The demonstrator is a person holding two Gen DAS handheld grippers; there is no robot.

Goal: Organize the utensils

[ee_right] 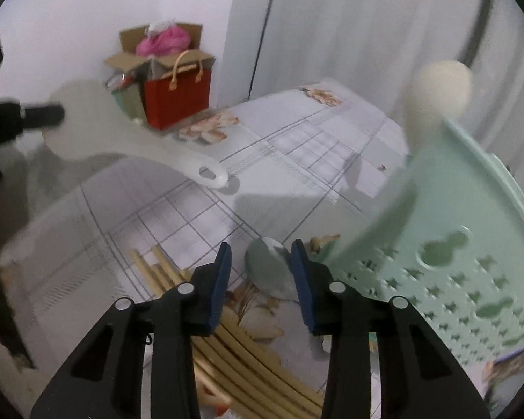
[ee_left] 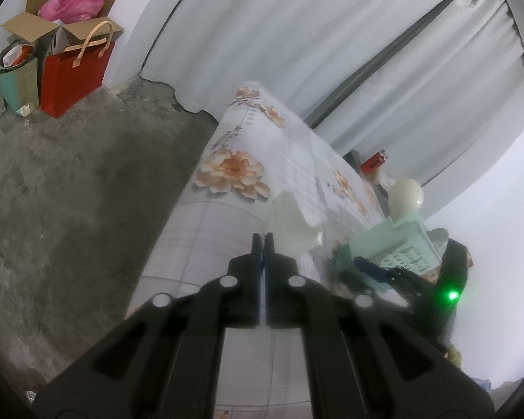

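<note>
Left wrist view: the left gripper (ee_left: 263, 241) is clenched, its blue pads pressed together on the edge of a white rice paddle (ee_left: 290, 225), which juts toward one o'clock over the floral tablecloth (ee_left: 234, 171); the pinch at the blade seems meant to leave the handle free; at three o'clock stands the mint-green perforated basket (ee_left: 394, 244), with a cream spoon (ee_left: 405, 193) rising from it, so the basket is likely where the utensils go; the right gripper (ee_left: 377, 269) reaches in low beside the basket; a red gift bag (ee_left: 73, 76) and cardboard box (ee_left: 38, 28) sit on the floor at ten o'clock.

Right wrist view: the right gripper (ee_right: 260, 272) hangs with its jaws parted, gripping nothing; a grey spoon (ee_right: 270, 269) lies on the cloth between them, apparently untouched, so it looks like the next pick; bamboo chopsticks (ee_right: 234, 345) lie in a loose bundle at seven o'clock, not yet sorted; the basket's wall (ee_right: 454, 279) fills four o'clock; the paddle's handle (ee_right: 206, 171), held by the other gripper at nine o'clock, hovers over the table.
</note>
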